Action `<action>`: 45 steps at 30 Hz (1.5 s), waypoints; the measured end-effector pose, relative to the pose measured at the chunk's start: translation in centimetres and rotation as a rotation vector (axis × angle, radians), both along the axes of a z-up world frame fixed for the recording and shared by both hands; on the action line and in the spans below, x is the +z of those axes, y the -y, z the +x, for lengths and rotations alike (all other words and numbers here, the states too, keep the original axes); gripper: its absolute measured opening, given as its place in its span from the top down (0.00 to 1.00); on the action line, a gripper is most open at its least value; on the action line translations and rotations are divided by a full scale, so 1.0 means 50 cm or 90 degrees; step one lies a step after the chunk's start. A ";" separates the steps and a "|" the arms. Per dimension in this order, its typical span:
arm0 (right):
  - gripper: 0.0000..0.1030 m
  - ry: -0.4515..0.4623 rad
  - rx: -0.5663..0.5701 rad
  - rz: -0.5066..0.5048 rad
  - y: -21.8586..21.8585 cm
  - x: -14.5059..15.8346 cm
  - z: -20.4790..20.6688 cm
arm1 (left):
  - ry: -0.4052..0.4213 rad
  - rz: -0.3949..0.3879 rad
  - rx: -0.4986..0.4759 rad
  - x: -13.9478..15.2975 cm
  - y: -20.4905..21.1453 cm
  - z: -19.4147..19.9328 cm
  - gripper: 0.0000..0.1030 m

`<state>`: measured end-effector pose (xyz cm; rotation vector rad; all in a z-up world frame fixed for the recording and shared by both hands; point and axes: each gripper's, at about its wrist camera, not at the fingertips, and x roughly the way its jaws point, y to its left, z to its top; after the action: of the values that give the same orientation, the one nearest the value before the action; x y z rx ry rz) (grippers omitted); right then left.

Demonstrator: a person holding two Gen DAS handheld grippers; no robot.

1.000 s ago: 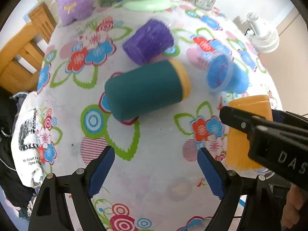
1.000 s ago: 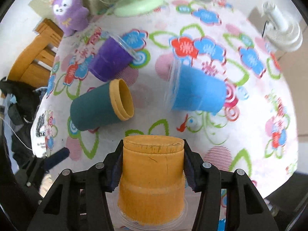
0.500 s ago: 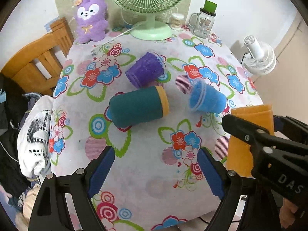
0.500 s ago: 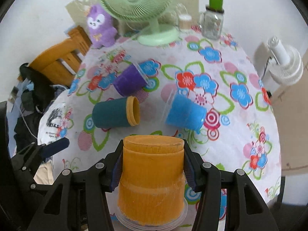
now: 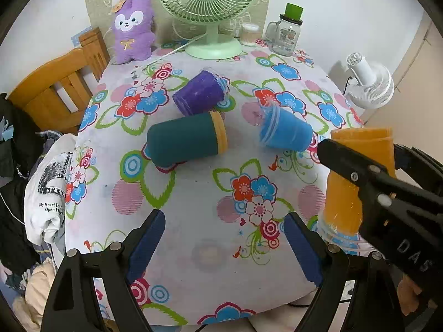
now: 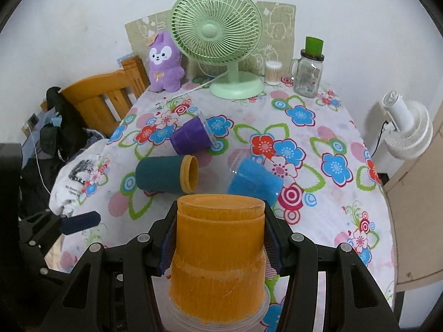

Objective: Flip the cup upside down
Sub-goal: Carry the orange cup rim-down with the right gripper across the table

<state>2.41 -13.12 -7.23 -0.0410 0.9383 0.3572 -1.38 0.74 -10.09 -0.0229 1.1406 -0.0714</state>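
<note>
Right tongs (image 6: 218,251) pinching orange cup (image 6: 218,260) mouth-down at near bench (image 6: 326,221) edge: lower square until rim seats, then release; left tongs (image 5: 224,246) spread, idle

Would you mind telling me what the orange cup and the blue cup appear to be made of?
Orange cup: clear plastic rim, with a matte, finely ribbed orange surface, possibly a sleeve. Blue cup: likely the same, its transparent rim showing beyond a matte blue body.
</note>
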 end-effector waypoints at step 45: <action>0.43 0.162 -0.048 0.046 -0.015 -0.198 -0.052 | 0.017 0.025 -0.090 -0.181 -0.006 -0.027 0.01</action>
<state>-0.18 -12.39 -17.14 0.0142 0.6733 0.3076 -2.73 1.05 -19.16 0.0931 1.1157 -0.1739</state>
